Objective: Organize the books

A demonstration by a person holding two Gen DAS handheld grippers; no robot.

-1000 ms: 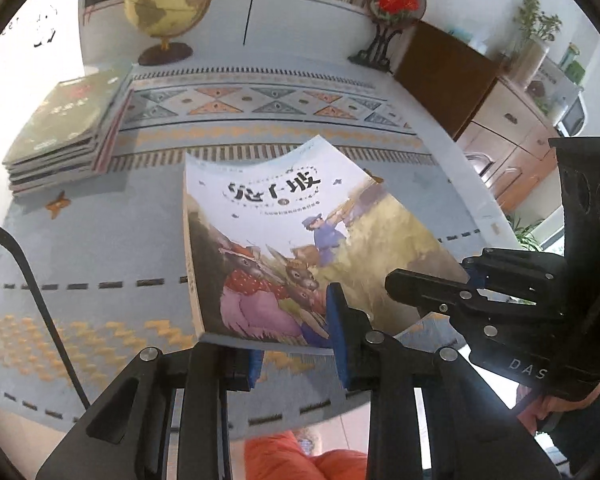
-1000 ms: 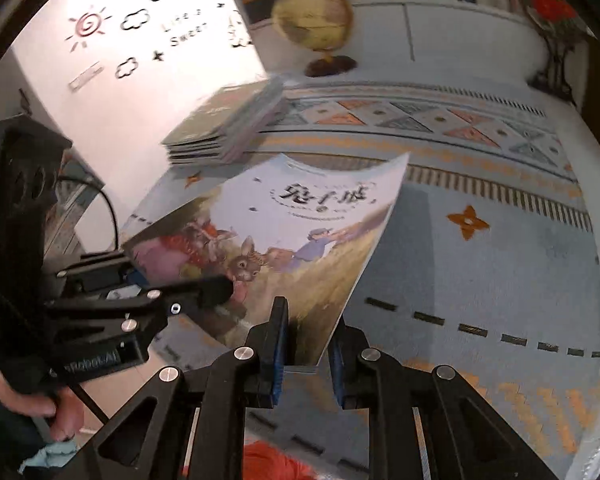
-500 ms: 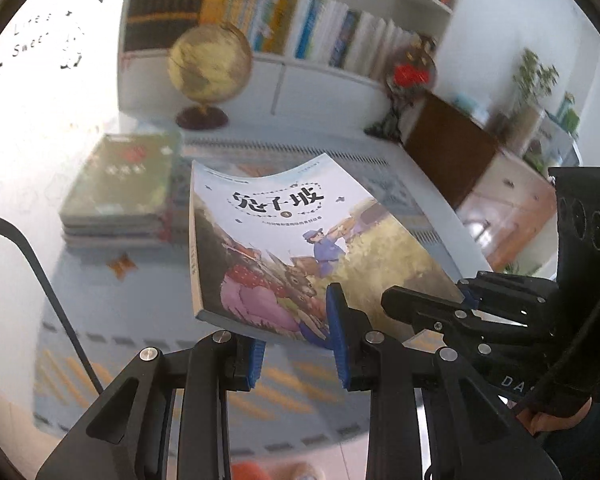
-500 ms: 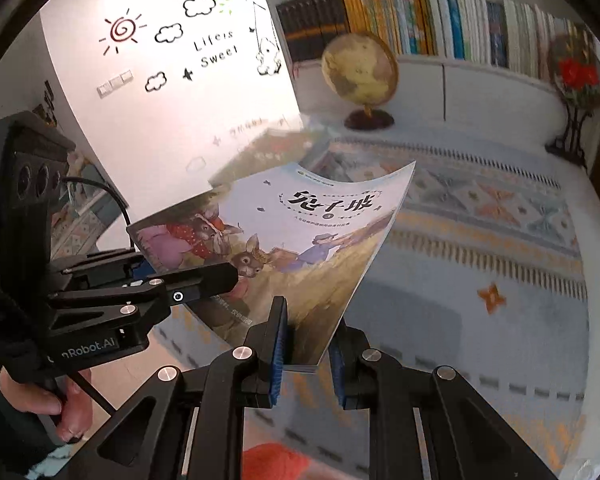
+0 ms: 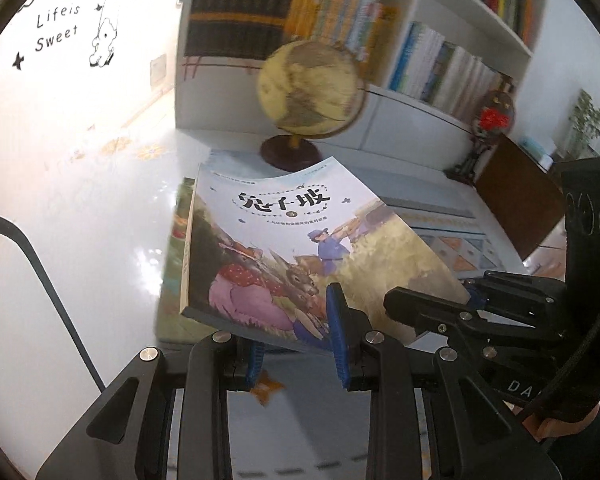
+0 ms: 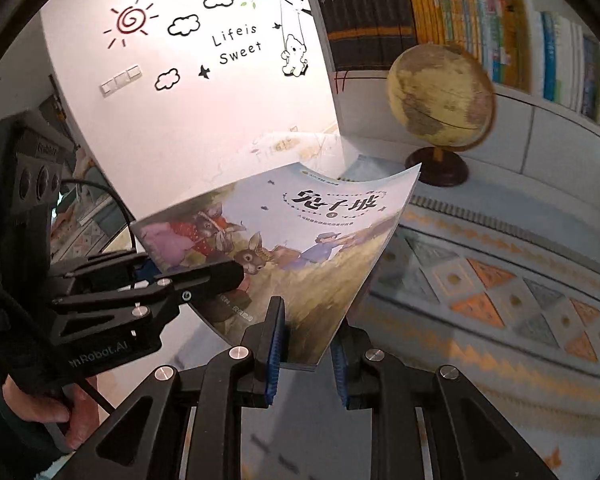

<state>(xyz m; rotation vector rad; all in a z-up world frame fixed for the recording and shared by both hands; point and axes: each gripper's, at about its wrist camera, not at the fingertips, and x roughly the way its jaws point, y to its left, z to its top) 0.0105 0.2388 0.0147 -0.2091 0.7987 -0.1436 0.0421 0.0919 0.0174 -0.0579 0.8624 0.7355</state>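
1. thin paperback picture book with a pale blue top and painted rabbits on its cover (image 5: 296, 248): held in the air, sagging, over the far left part of the worktop (image 6: 480, 280) with its patterned blue cloth.
2. left tongs (image 5: 296, 344): clenched on the book's near edge.
3. right tongs (image 6: 306, 344): gripping the book's near right corner.
4. change: a second ago the book hung over mid-worktop; now it is above the green-covered stack of flat books (image 5: 174, 256) near the tan globe on a dark wooden stand (image 5: 310, 90).
5. meaning: judged ready to be lowered onto the stack.
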